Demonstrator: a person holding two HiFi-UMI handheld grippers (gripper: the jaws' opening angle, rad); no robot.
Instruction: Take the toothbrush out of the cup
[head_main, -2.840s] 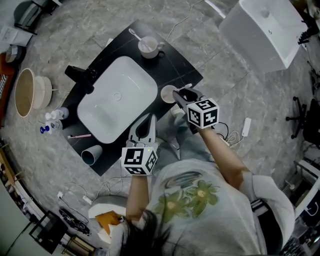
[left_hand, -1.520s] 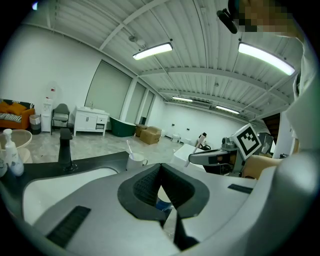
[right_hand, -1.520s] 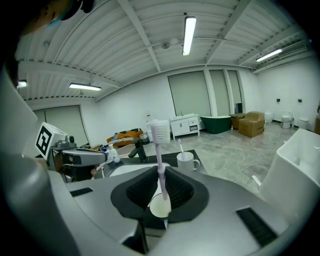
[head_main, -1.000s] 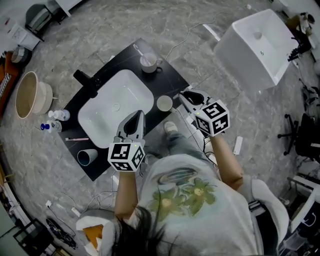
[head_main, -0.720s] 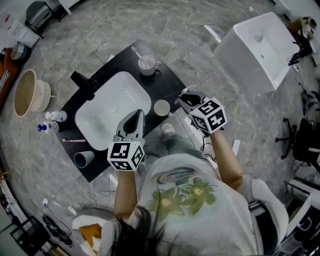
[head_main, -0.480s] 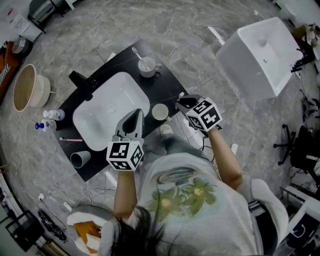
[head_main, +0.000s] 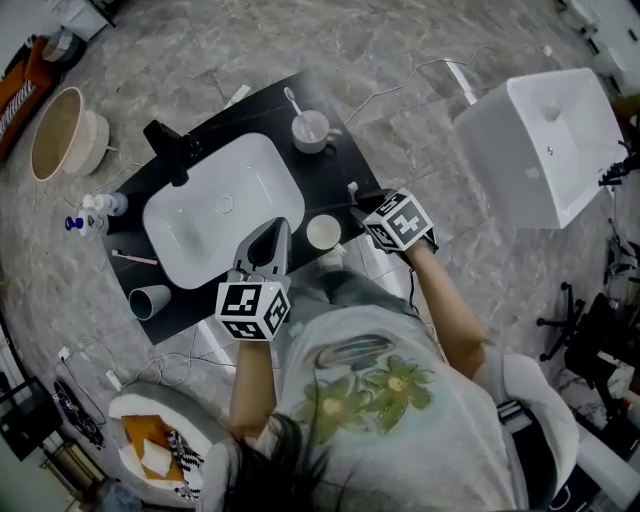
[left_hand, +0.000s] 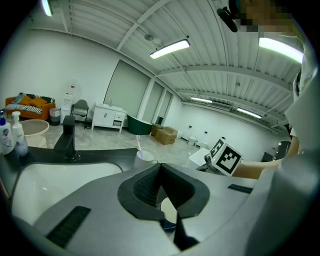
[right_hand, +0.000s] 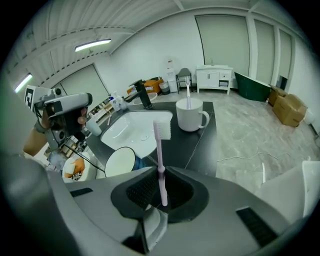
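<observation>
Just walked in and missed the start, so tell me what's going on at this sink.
A person works two handheld grippers at a black counter with a white basin. The right gripper is shut on a pale toothbrush, held clear of the empty white cup beside it: the brush is already out. The left gripper is shut on nothing, over the basin's near edge. A mug holding another brush stands farther back.

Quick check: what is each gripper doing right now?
Left gripper: closed, holding nothing.
Right gripper: closed on the toothbrush.
</observation>
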